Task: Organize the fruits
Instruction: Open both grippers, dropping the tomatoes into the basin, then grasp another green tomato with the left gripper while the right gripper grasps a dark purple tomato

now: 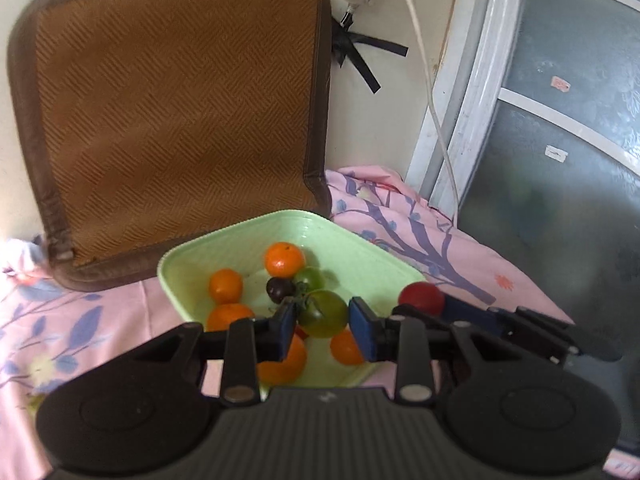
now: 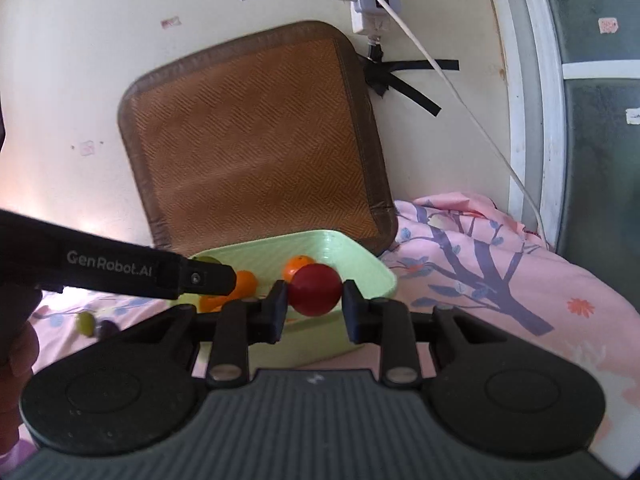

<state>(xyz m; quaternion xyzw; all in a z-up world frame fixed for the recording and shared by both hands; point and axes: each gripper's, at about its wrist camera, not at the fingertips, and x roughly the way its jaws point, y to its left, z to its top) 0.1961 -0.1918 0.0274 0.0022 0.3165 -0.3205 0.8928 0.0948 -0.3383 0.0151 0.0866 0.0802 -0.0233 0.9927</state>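
Note:
My left gripper is shut on a green tomato with a stem, held over the near part of the pale green tray. Several oranges, a dark purple fruit and another green fruit lie in the tray. My right gripper is shut on a red tomato just in front of the tray's right rim. In the left wrist view that red tomato shows at the tray's right edge. The left gripper's arm crosses the right wrist view from the left.
A brown woven cushion leans on the wall behind the tray. Pink flowered cloth covers the surface. A small green fruit and a dark one lie on the cloth left of the tray. A white cable hangs by a frosted window.

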